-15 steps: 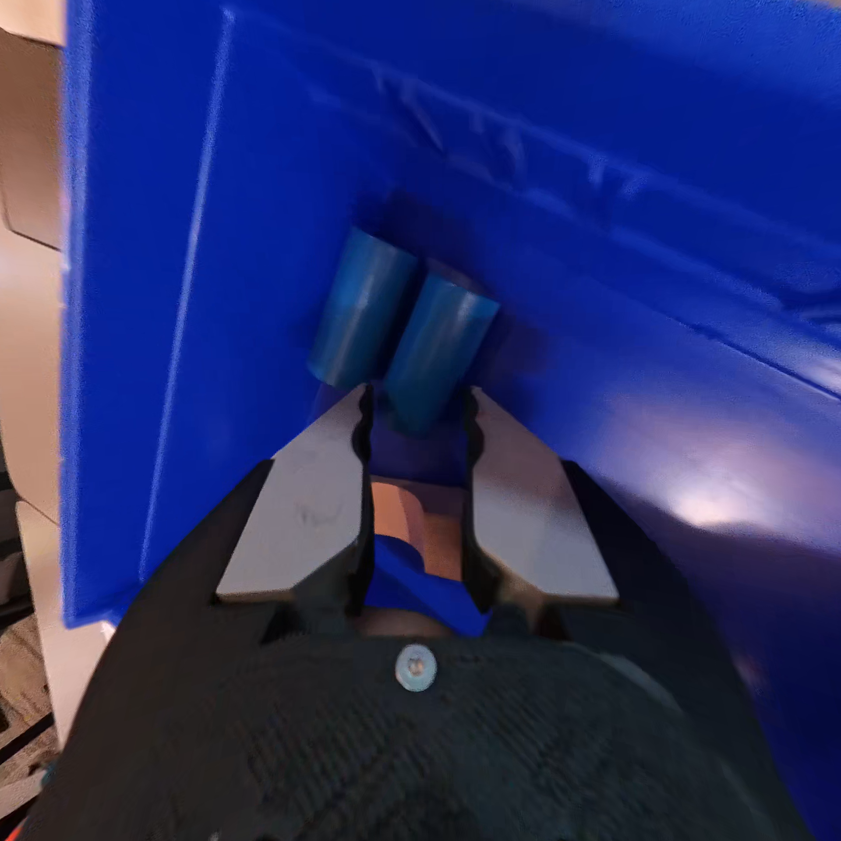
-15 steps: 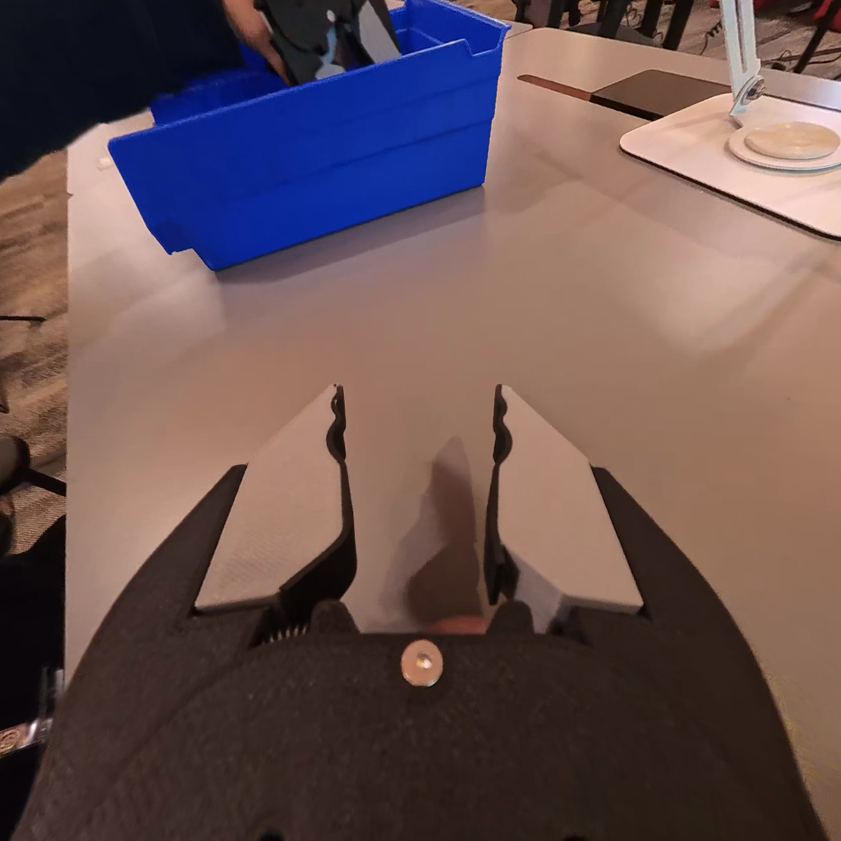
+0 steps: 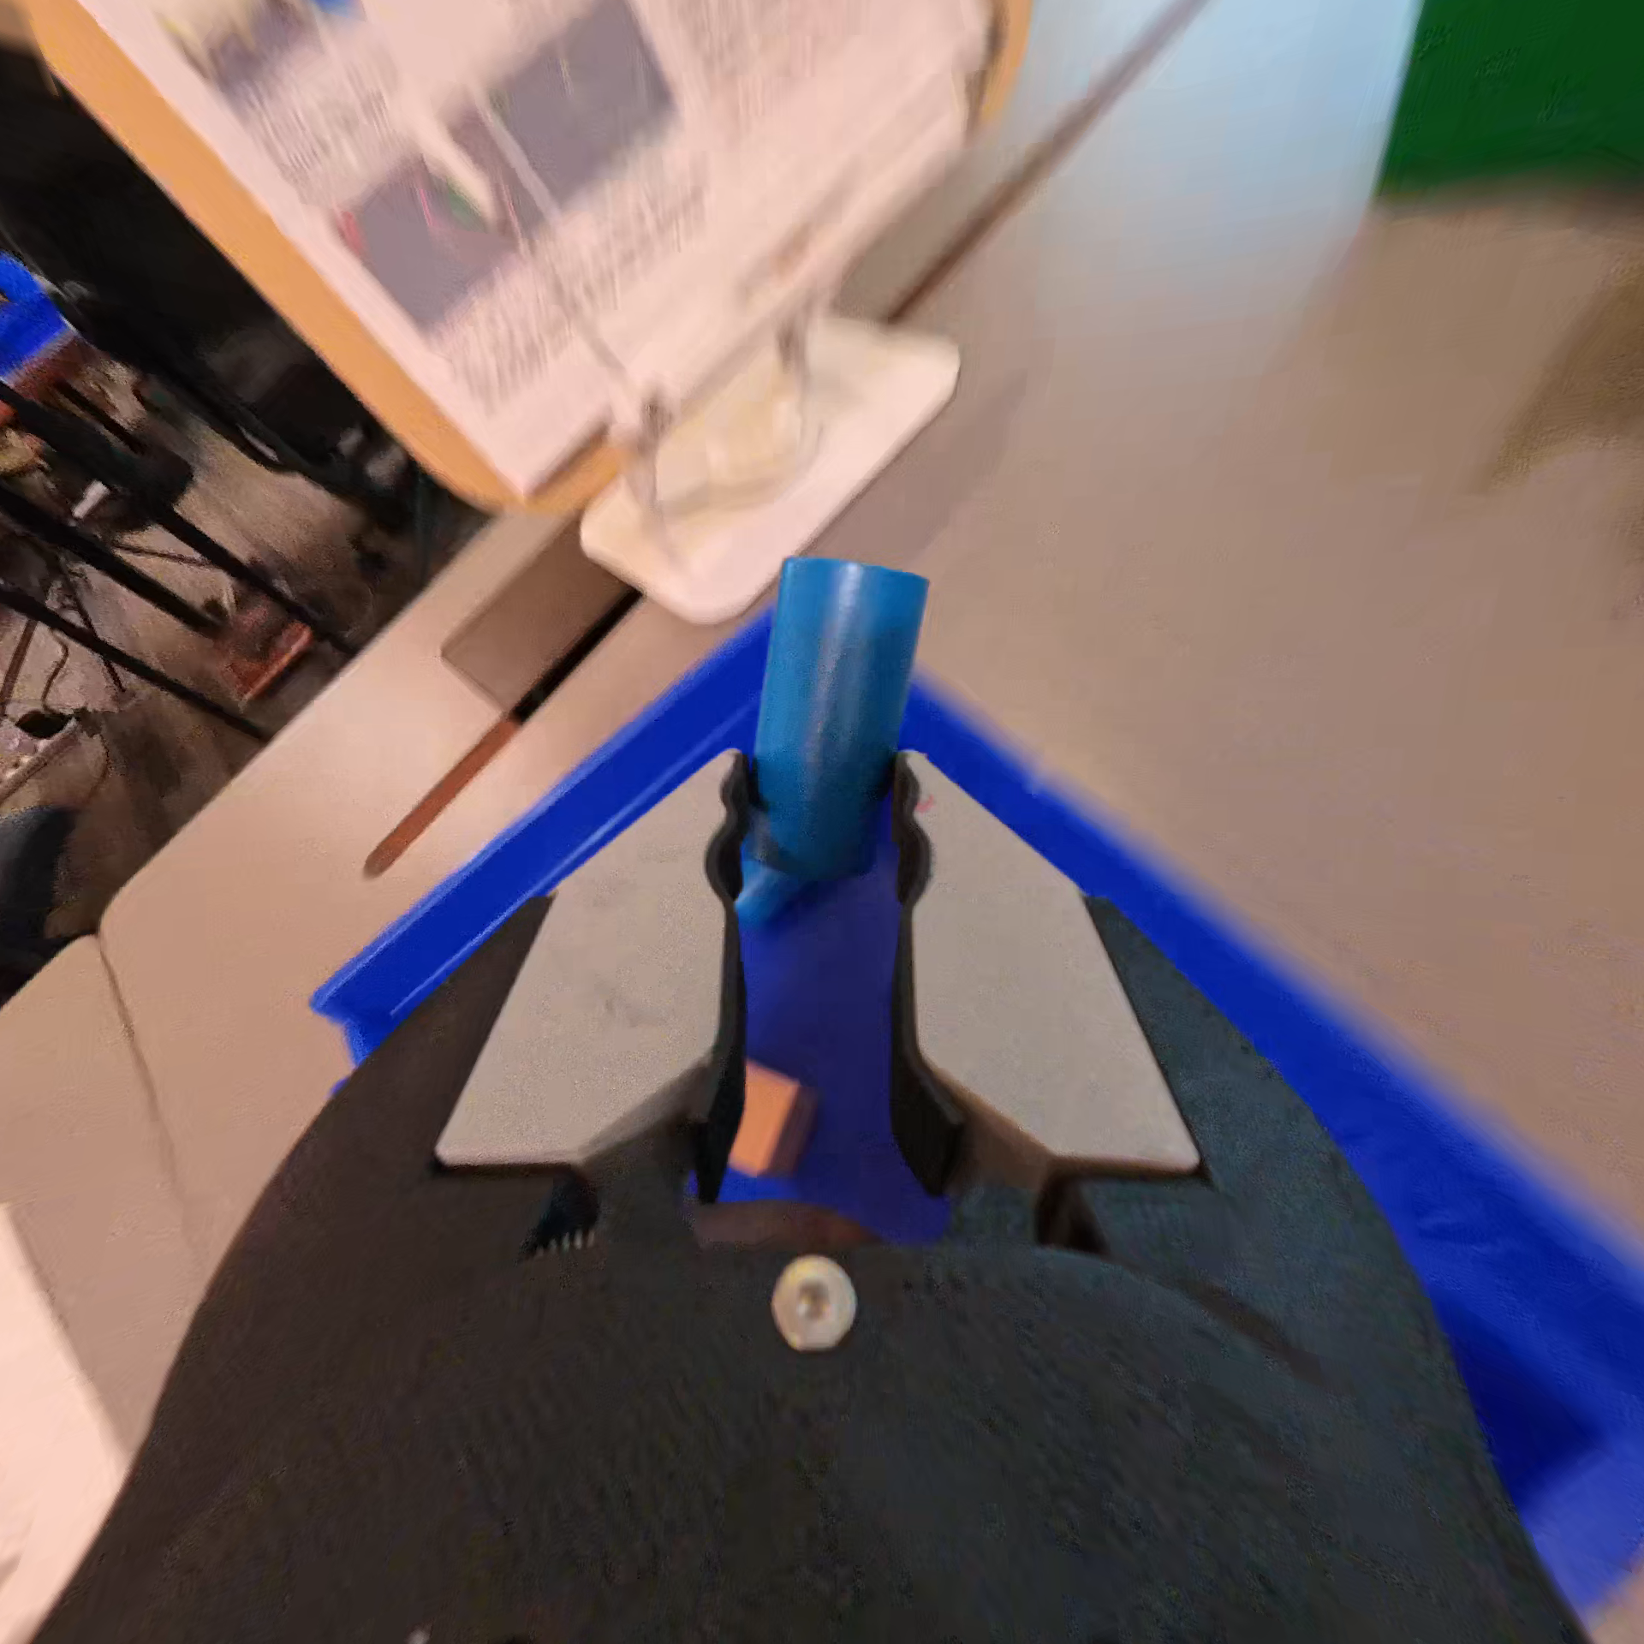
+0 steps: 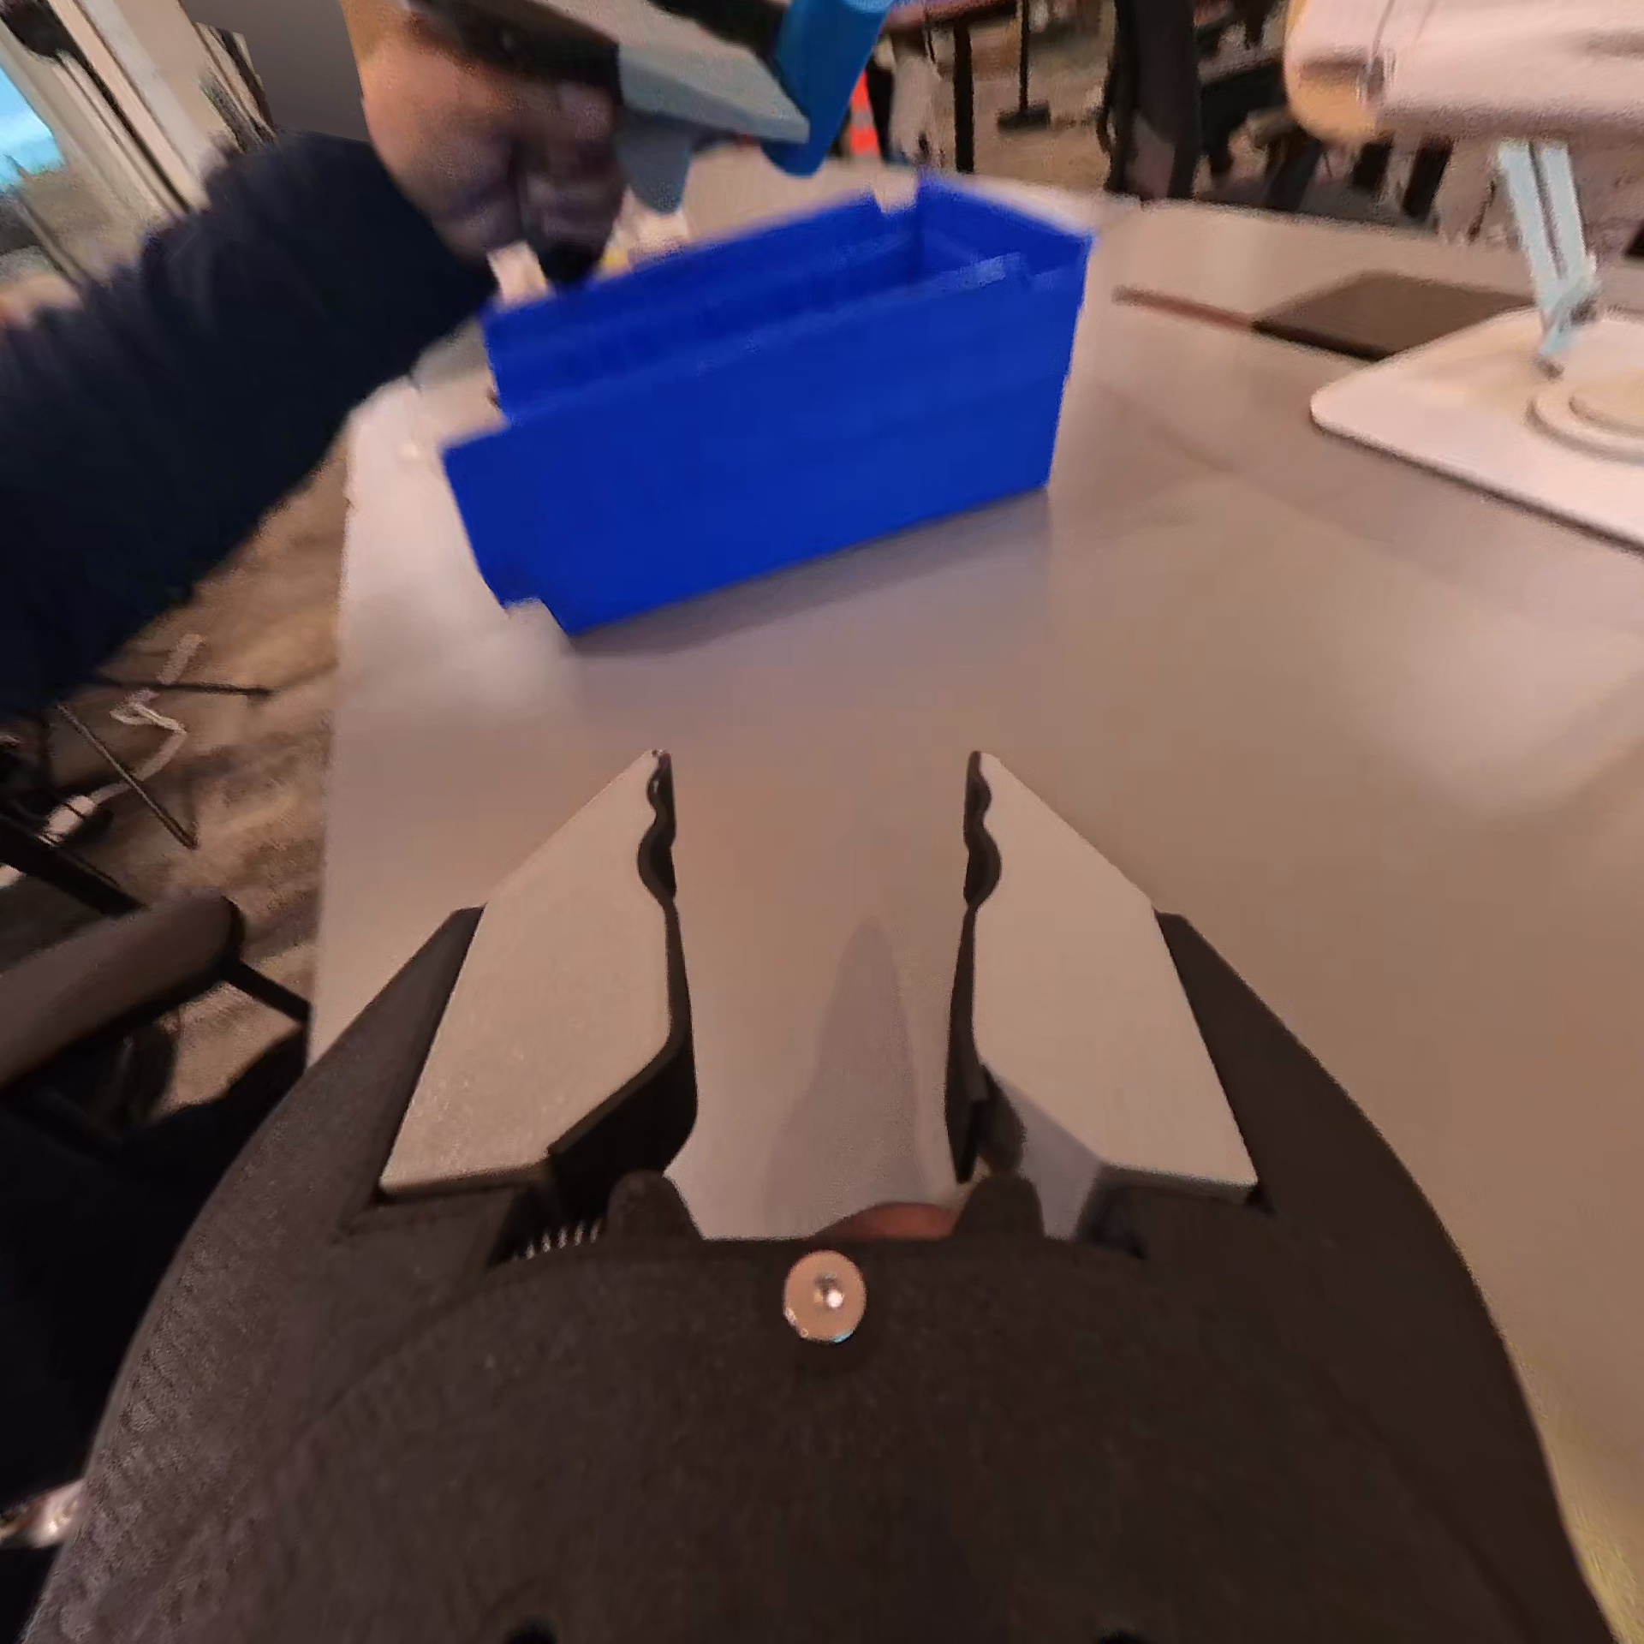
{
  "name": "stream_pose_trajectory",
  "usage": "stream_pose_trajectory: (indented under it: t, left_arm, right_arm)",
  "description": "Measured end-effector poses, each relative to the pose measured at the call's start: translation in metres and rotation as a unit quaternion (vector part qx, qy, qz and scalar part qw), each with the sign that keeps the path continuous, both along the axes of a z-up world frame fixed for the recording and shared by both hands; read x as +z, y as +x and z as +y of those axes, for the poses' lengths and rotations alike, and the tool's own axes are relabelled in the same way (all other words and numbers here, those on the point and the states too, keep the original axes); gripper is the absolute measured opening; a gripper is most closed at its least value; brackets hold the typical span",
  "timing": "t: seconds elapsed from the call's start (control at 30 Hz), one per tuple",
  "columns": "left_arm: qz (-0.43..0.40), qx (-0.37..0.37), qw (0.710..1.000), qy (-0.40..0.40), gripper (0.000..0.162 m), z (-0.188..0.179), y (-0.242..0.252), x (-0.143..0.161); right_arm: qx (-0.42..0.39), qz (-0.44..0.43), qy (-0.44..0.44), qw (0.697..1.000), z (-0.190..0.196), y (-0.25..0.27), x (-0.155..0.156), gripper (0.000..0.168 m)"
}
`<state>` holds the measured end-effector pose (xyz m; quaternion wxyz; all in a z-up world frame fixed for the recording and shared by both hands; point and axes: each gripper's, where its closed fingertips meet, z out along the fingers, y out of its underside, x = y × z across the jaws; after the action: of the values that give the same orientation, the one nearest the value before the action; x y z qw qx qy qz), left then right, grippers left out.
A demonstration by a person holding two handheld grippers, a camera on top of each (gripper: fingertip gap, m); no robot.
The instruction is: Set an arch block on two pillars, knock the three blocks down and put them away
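The left tool (image 3: 817, 814) grips a blue cylinder pillar (image 3: 836, 703) above the blue bin (image 4: 774, 463); the right tool (image 4: 818, 836) hangs released. Next, stand the pillar upright on the tabletop (image 4: 1156, 712).

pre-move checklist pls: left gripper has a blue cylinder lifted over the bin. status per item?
1. Left gripper shut on the blue cylinder: ok; the fingers press both its sides.
2. Cylinder lifted out of the blue bin: ok; the right wrist view shows it above the rim.
3. Grip square: not ok; the cylinder sits tilted between the fingers.
4. Second blue cylinder in the bin: ok; one end shows below the held one.
5. Wooden block in the bin: ok; whether it is the arch, cannot tell.
6. Right gripper open and empty over bare table: ok.
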<state>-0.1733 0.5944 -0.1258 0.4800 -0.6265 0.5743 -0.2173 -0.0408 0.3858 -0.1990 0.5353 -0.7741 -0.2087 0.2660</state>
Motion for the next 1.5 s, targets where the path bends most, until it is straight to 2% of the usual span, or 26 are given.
stream_pose_trajectory:
  t: [0.07,0.1,0.2,0.3,0.37,0.47,0.5,0.63,0.77,0.83,0.87,0.93,1.03,1.1,1.17,1.3,1.4,1.5]
  left_arm:
    - [-0.07,-0.011,0.997,-0.02,0.03,-0.051,0.022,0.033]
    - [-0.092,-0.023,0.995,-0.036,0.03,-0.078,0.036,0.039]
    - [-0.162,-0.047,0.982,-0.08,0.029,-0.141,0.077,0.036]
    - [-0.216,-0.066,0.968,-0.112,0.029,-0.175,0.108,0.022]
    - [-0.216,-0.075,0.966,-0.119,0.029,-0.188,0.124,0.005]
    - [-0.228,-0.081,0.963,-0.122,0.029,-0.197,0.141,-0.013]
    - [-0.222,-0.08,0.963,-0.13,0.029,-0.198,0.146,-0.021]
    - [-0.194,-0.074,0.968,-0.141,0.029,-0.197,0.167,-0.049]
    - [-0.116,-0.032,0.974,-0.19,0.028,-0.188,0.172,-0.08]
    - [-0.082,-0.013,0.978,-0.193,0.052,-0.187,0.16,-0.08]
    - [-0.08,-0.009,0.981,-0.177,0.05,-0.188,0.148,-0.071]
    - [-0.109,0.013,0.987,-0.117,0.045,-0.177,0.117,-0.032]
    - [-0.143,0.037,0.987,-0.064,0.033,-0.136,0.062,0.03]
    - [-0.108,0.049,0.992,-0.051,0.041,-0.095,0.035,0.042]
    - [-0.022,0.043,0.998,-0.031,0.05,-0.049,0.018,0.025]
    - [0.151,0.0,0.988,0.013,0.056,0.025,0.0,-0.045]
    - [0.233,-0.045,0.971,0.013,0.052,0.05,0.0,-0.094]
    - [0.295,-0.085,0.951,0.031,0.052,0.06,0.007,-0.126]
  right_arm:
    - [0.013,0.038,0.038,0.998,0.001,-0.009,0.032,0.063]
    - [0.013,0.053,0.059,0.997,0.003,-0.011,0.05,0.064]
    - [0.003,0.093,0.113,0.989,0.006,-0.013,0.096,0.063]
    - [-0.006,0.107,0.1,0.989,0.013,-0.01,0.102,0.065]
    - [-0.005,0.12,0.092,0.989,0.015,-0.005,0.099,0.06]
    - [-0.001,0.121,0.068,0.99,0.016,0.004,0.081,0.033]
    - [0.005,0.121,0.059,0.991,0.017,0.006,0.074,0.028]
    - [-0.011,0.113,0.033,0.993,0.027,0.021,0.048,0.03]
    - [-0.073,0.0,0.012,0.997,0.041,0.053,0.017,0.029]
    - [-0.111,-0.078,-0.001,0.991,0.045,0.08,-0.002,0.029]
    - [-0.116,-0.103,-0.011,0.988,0.045,0.089,-0.012,0.029]
    - [-0.12,-0.121,-0.033,0.985,0.042,0.102,-0.028,0.029]
    - [-0.119,-0.127,-0.051,0.984,0.038,0.109,-0.04,0.029]
    - [-0.122,-0.143,-0.053,0.981,0.038,0.113,-0.043,0.03]
    - [-0.12,-0.139,-0.053,0.982,0.038,0.112,-0.043,0.03]
    - [-0.115,-0.132,-0.049,0.983,0.037,0.111,-0.043,0.03]
    - [-0.11,-0.131,-0.055,0.984,0.036,0.108,-0.046,0.042]
    - [-0.101,-0.12,-0.048,0.986,0.033,0.104,-0.043,0.044]
